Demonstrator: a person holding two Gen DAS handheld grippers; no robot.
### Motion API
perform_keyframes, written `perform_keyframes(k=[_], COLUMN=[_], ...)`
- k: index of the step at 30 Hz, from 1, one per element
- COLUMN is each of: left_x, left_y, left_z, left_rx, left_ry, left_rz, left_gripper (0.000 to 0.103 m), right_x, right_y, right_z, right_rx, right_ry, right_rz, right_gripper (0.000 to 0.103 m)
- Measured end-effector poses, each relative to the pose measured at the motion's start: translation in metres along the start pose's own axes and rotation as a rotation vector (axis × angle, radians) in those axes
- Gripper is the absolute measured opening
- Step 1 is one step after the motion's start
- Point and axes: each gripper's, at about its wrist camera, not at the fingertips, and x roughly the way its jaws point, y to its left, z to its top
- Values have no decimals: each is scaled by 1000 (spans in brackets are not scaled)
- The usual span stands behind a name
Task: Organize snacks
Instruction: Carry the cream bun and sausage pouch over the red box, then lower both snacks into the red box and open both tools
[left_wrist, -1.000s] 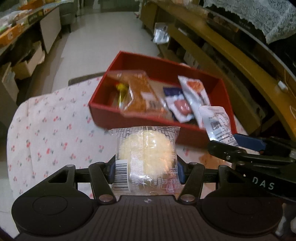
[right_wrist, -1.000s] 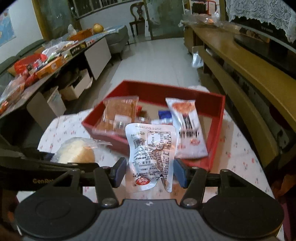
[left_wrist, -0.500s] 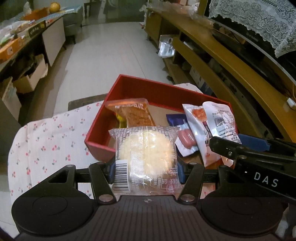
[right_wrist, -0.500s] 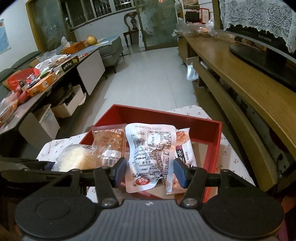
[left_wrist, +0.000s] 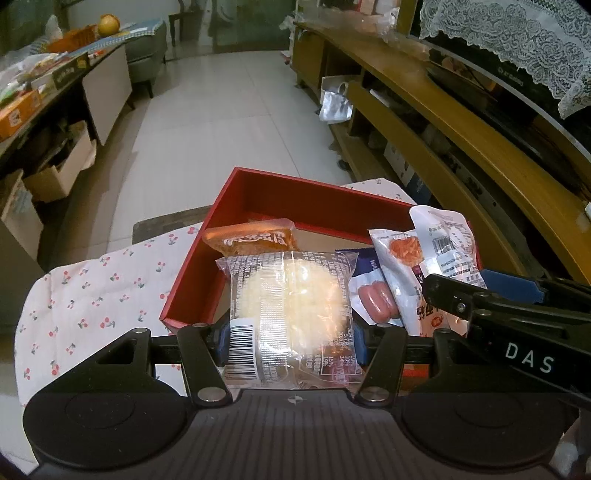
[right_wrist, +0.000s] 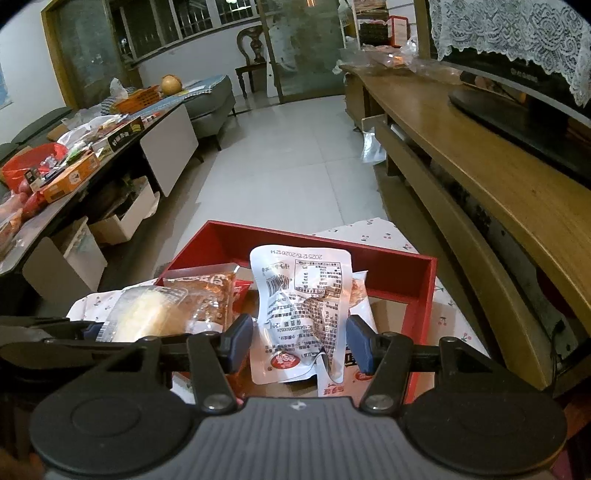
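My left gripper (left_wrist: 290, 341) is shut on a clear-wrapped pale round cake (left_wrist: 291, 306) and holds it over the near left part of the red box (left_wrist: 295, 192). My right gripper (right_wrist: 300, 345) is shut on a white printed snack pouch (right_wrist: 301, 306) over the box (right_wrist: 388, 266); it also shows at the right of the left wrist view (left_wrist: 447, 243). In the box lie an orange-brown packet (left_wrist: 255, 238), a sausage pack (left_wrist: 375, 297) and a white-and-red packet (left_wrist: 402, 258).
The box rests on a cherry-print cloth (left_wrist: 96, 295). A wooden TV bench (right_wrist: 480, 177) runs along the right. A low cabinet with clutter (right_wrist: 92, 147) and cardboard boxes (right_wrist: 122, 221) stand at the left. Tiled floor (left_wrist: 221, 122) lies beyond.
Both grippers have risen and moved forward over the red box, each still holding its packet. The views tilted up, showing more of the room.
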Motion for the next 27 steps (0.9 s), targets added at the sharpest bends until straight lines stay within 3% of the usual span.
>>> perform_keyframes(k=[22, 27], left_x=[33, 54], left_y=[-8, -5], left_z=[13, 14], left_rx=[47, 20], left_ry=[-9, 25], left_rz=[42, 22], left_gripper=[63, 63], right_x=[36, 53], right_y=[-9, -14], right_z=[8, 7], right_rx=[11, 7], right_ry=[32, 62], right_rz=[-38, -52], right_gripper=[78, 78])
